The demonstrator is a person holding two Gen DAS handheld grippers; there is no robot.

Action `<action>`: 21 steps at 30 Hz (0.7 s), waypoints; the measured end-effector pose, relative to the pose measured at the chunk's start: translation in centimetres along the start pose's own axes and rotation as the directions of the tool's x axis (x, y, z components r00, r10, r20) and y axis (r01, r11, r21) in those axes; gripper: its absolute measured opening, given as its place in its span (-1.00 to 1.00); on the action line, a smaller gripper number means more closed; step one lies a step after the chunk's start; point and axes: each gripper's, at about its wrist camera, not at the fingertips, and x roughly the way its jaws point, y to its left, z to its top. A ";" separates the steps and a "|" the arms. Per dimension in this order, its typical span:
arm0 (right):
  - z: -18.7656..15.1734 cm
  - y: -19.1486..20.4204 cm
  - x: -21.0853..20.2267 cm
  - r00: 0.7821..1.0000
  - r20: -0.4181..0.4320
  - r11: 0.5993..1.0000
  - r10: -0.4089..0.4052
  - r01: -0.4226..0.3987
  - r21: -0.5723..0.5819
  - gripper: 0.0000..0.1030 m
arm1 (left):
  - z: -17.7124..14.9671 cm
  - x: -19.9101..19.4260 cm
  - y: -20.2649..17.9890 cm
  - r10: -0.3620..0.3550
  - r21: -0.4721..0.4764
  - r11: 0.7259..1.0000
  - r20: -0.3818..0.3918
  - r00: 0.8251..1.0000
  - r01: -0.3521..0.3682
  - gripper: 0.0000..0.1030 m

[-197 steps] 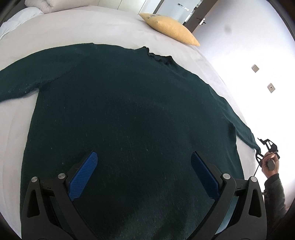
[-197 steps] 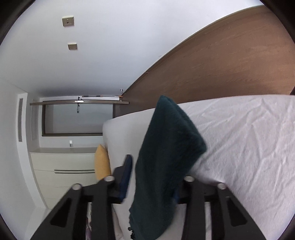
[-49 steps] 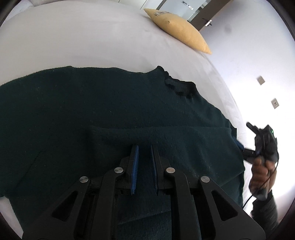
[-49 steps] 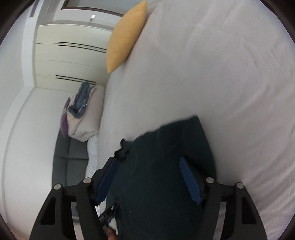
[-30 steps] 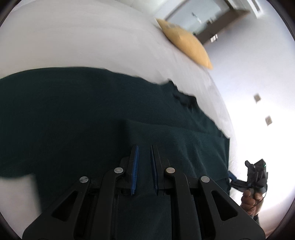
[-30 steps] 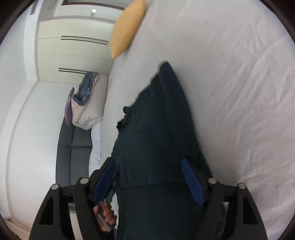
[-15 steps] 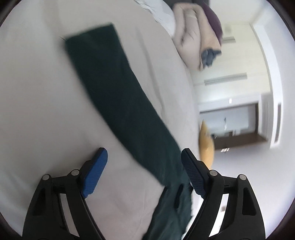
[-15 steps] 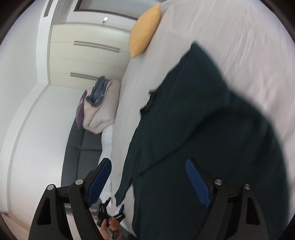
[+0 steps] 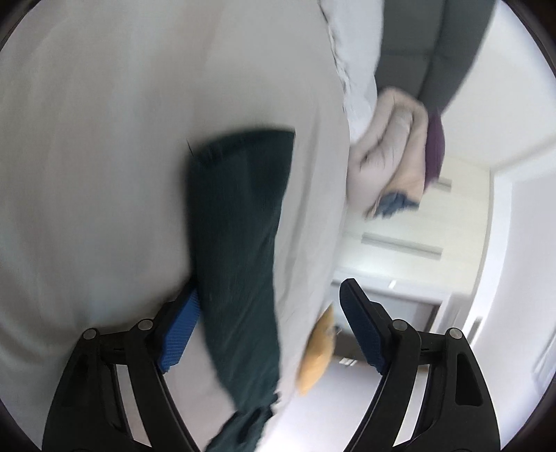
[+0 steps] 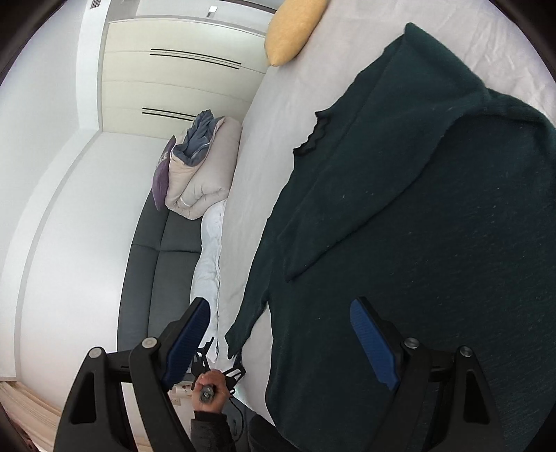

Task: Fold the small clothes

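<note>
A dark green sweater (image 10: 417, 226) lies flat on the white bed (image 10: 271, 114), with one sleeve folded across its chest. Its other sleeve (image 9: 239, 243) stretches out over the sheet; the left wrist view is blurred. My left gripper (image 9: 271, 327) is open, its jaws on either side of that sleeve near the cuff end. It also shows small in the right wrist view (image 10: 219, 368), at the cuff. My right gripper (image 10: 281, 337) is open and empty above the sweater's lower body.
A yellow pillow (image 10: 295, 27) lies at the head of the bed. A rolled beige duvet (image 10: 205, 174) with purple and blue cloth sits on a dark grey sofa (image 10: 156, 264) beside the bed. White wardrobes (image 10: 173, 80) stand behind.
My left gripper opened, left the folded sleeve and swung over to the outstretched sleeve. My right gripper let go of the first sleeve and pulled back over the sweater's body.
</note>
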 end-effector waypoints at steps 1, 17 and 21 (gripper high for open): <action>-0.1 0.2 0.1 1.000 -0.003 1.000 0.000 0.000 -0.004 0.67 | 0.4 -0.1 -0.1 0.000 0.000 1.000 0.005 1.000 0.000 0.51; -0.8 -0.2 1.0 0.999 -0.004 0.999 -0.034 0.034 -0.015 0.67 | -0.8 3.4 -1.3 0.128 0.195 0.971 0.059 0.990 -0.137 -0.77; -0.3 -1.3 0.9 1.000 0.002 1.000 -0.026 0.026 0.002 0.66 | -4.2 5.4 -5.4 0.185 0.408 0.895 0.027 0.982 -0.180 -0.77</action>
